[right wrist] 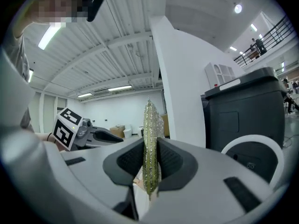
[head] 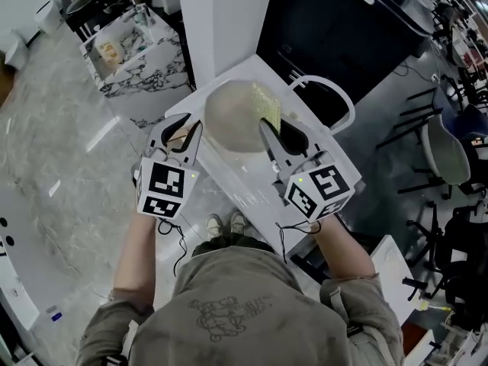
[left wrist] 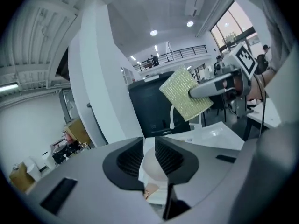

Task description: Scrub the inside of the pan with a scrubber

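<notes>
In the head view a cream pan [head: 232,120] stands on the white worktop [head: 252,181]. The left gripper [head: 181,132] is at the left edge of the pan, and a brownish handle [head: 180,137] lies between its fingers. The right gripper [head: 271,124] reaches over the right part of the pan. It holds a yellow-green scrubber [head: 267,101] above the inside of the pan; I cannot tell if the scrubber touches it.

In the left gripper view the fingers [left wrist: 128,157] are drawn close together, with only a narrow gap. The pale pan [left wrist: 152,169] fills this gap and the brown end of the handle [left wrist: 148,192] shows just under it, so the fingers seem to pinch the handle. Above the pan, the scrubber [left wrist: 184,94] shows its flat face.

In the right gripper view the fingers [right wrist: 170,160] are pressed on the scrubber [right wrist: 149,125], which stands upright and is seen from its edge. The left gripper [right wrist: 110,137] shows beside it.
</notes>
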